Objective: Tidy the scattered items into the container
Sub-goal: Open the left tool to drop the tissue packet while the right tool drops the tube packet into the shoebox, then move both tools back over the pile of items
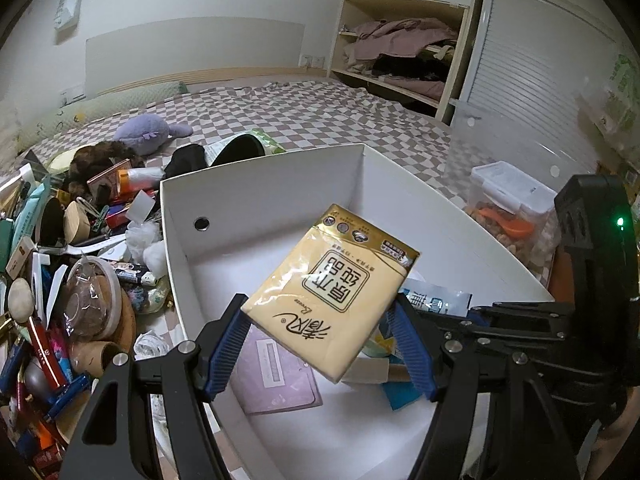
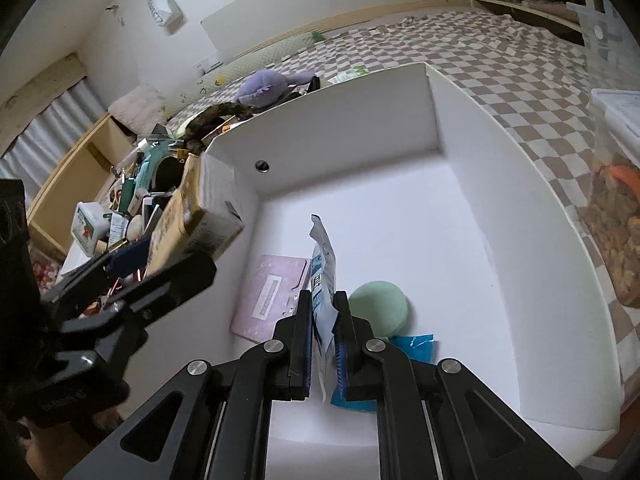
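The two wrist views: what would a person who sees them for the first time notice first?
First, the yellow tissue pack, gripped by the left tool above the white box. Next, the thin blue-and-white packet, pinched upright in the right tool over the same box, where a pink card and a green round pad lie. Left of the box, a heap of clutter covers the checkered bed.

- Left gripper: black angular frame, ridged blue finger pads, silver pivot screws.
- Right gripper: matching black linkage, blue pads, silver screws.
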